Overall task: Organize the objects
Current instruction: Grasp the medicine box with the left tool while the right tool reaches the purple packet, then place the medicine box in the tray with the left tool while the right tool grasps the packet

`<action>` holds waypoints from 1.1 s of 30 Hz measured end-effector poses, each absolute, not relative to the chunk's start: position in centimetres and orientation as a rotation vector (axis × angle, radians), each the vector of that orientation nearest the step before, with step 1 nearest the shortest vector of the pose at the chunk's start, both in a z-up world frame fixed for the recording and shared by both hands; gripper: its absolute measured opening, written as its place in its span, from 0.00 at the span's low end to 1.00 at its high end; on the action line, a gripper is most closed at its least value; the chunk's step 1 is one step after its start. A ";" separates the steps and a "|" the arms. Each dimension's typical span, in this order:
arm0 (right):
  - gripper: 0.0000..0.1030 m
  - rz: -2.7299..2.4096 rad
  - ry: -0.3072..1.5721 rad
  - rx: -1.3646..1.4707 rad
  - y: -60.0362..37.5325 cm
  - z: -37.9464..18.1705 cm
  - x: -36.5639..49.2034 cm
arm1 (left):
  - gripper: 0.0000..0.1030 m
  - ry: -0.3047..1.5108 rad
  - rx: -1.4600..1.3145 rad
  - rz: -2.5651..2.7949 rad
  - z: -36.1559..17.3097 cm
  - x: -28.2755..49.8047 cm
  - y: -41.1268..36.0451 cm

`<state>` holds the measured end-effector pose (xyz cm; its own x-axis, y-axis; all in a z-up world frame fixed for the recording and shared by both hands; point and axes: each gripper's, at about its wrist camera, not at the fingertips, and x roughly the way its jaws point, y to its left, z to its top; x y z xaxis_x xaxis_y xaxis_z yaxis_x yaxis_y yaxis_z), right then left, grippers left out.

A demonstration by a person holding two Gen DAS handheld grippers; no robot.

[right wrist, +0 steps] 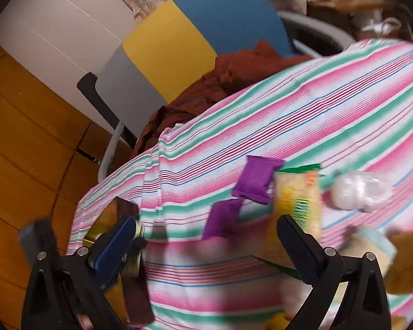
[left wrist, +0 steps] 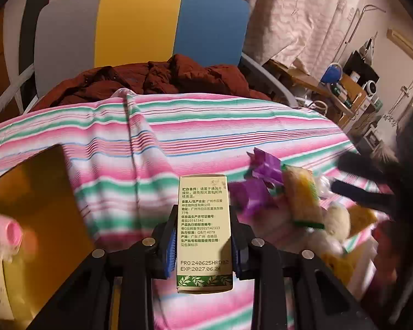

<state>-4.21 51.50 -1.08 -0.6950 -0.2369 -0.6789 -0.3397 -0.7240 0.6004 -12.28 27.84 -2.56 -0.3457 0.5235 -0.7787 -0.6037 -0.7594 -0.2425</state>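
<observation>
Our left claw [left wrist: 203, 250] squeezes a tall cream box [left wrist: 203, 220] with green leaves at its bottom, and holds it up over the striped cloth [left wrist: 192, 132] on the desk. Our right claw [right wrist: 209, 250] is spread wide and holds nothing. It hangs over a pile of small things near the right side of the desk: two purple packets [right wrist: 257, 180], a yellow snack bag [right wrist: 297, 203], a clear wrapped lump [right wrist: 360, 191] and something fuzzy and pale [left wrist: 337, 220]. These lie loose, some touching each other, so we think most of the tidying is not done yet. At the left edge of the desk there is a gold tray or box [left wrist: 41, 192]. It looks shiny inside, and a bottle with a pink cap [left wrist: 7, 232] shows just in front of it, but we cannot tell if the bottle stands in it. We guess the cream box goes there too. A chair with a dark red coat [left wrist: 157, 79] stands behind the desk.
</observation>
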 end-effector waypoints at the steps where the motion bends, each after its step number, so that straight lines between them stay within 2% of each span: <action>1: 1.00 2.580 1.171 -1.231 51.6 -1.5 -5.0 | 0.29 0.101 -1.187 2.125 -2.4 -11.9 27.2; 4: 1.00 2.486 1.203 -1.318 52.3 -3.0 -7.9 | 0.29 0.073 -1.174 2.126 -1.8 -11.0 25.3; 10: 0.99 2.328 1.026 -1.412 53.0 -5.0 -11.7 | 0.29 -0.008 -1.176 2.140 -1.1 -10.2 21.4; 12: 0.93 2.292 0.981 -1.451 53.0 -5.9 -12.7 | 0.29 -0.031 -1.180 2.146 -1.1 -10.0 20.4; 14: 0.76 2.274 0.926 -1.496 52.8 -6.5 -13.6 | 0.29 -0.047 -1.186 2.151 -1.2 -10.0 19.6; 15: 0.71 2.250 0.892 -1.529 52.7 -7.0 -14.1 | 0.29 -0.054 -1.187 2.152 -1.2 -10.0 19.4; 17: 0.51 2.222 0.796 -1.564 52.2 -7.6 -14.8 | 0.29 -0.062 -1.188 2.158 -1.4 -9.9 18.9; 19: 0.39 2.223 0.716 -1.559 51.9 -7.8 -15.0 | 0.29 -0.073 -1.195 2.166 -1.6 -9.9 18.4; 26: 0.36 2.284 0.667 -1.517 51.2 -6.8 -14.1 | 0.29 -0.090 -1.194 2.202 -1.9 -9.5 16.8; 33: 0.36 2.442 0.607 -1.446 48.4 -3.3 -13.0 | 0.29 -0.109 -1.186 2.250 -1.6 -9.1 14.5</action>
